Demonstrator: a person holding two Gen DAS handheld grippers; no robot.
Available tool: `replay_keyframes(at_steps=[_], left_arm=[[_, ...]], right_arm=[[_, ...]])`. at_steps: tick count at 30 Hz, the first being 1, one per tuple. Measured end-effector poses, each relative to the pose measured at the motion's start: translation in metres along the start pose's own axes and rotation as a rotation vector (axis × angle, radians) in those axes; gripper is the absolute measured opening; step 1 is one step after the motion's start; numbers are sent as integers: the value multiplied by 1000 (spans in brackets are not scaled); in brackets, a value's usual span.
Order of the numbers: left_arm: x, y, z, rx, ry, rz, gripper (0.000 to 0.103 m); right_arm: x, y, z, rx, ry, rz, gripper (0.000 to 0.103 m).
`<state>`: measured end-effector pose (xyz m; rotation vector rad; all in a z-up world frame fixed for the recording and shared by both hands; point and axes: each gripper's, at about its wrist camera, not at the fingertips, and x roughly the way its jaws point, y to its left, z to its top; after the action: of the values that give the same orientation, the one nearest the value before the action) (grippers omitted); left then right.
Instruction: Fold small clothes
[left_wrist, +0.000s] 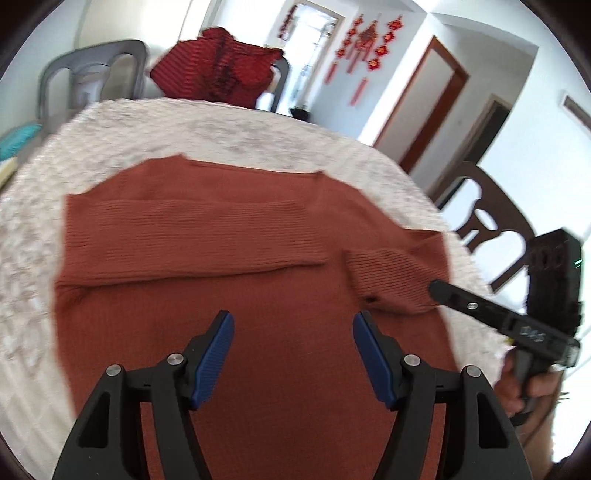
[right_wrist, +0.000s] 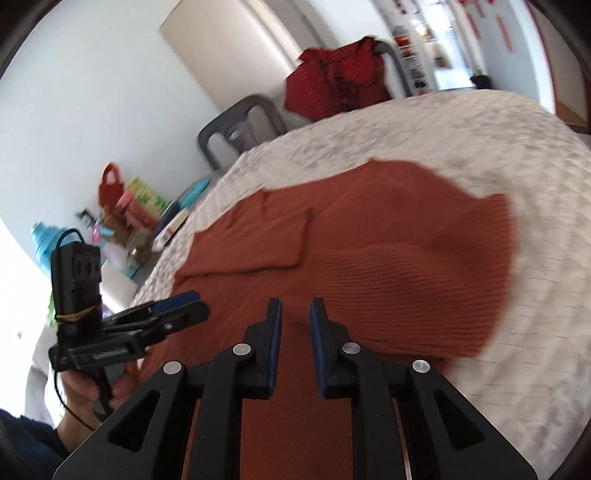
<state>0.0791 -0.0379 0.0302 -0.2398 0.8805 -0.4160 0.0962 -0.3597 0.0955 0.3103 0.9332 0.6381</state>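
A rust-brown ribbed sweater (left_wrist: 236, 258) lies flat on the round table, with one sleeve (left_wrist: 192, 236) folded across its chest. My left gripper (left_wrist: 293, 325) is open and empty, hovering above the sweater's lower body. My right gripper (right_wrist: 295, 314) has its jaws a narrow gap apart with nothing between them, above the sweater (right_wrist: 388, 251). In the left wrist view the right gripper (left_wrist: 437, 290) sits by the right sleeve's cuff (left_wrist: 391, 280), near the table's right edge. In the right wrist view the left gripper (right_wrist: 184, 306) is at the sweater's left side.
The table carries a white textured cloth (left_wrist: 221, 129). A red garment (left_wrist: 218, 70) hangs on a grey chair (left_wrist: 92, 74) behind the table. A dark wooden chair (left_wrist: 487, 221) stands at the right. Bags and boxes (right_wrist: 133, 210) clutter the floor at the left.
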Motion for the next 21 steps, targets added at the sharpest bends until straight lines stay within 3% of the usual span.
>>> replay_keyframes(at_steps=[6, 10, 12, 13, 16, 19, 21], left_arm=[[37, -34, 19, -12, 91, -133, 67], [61, -46, 16, -59, 191, -165, 55], [65, -49, 17, -76, 183, -149, 52], [66, -49, 19, -84, 184, -149, 47], [75, -49, 22, -103, 197, -132, 9], [79, -50, 25, -93, 188, -120, 7], [63, -52, 34, -61, 120, -148, 7]], right_arm=[[-25, -32, -9, 92, -67, -99, 16], [-37, -44, -15, 124, -85, -125, 16], [-43, -47, -19, 132, -92, -135, 16], [-45, -48, -20, 134, -95, -137, 16], [-47, -51, -23, 134, -98, -137, 16], [-45, -52, -23, 136, -96, -131, 16], [-46, -52, -23, 135, -98, -127, 16]])
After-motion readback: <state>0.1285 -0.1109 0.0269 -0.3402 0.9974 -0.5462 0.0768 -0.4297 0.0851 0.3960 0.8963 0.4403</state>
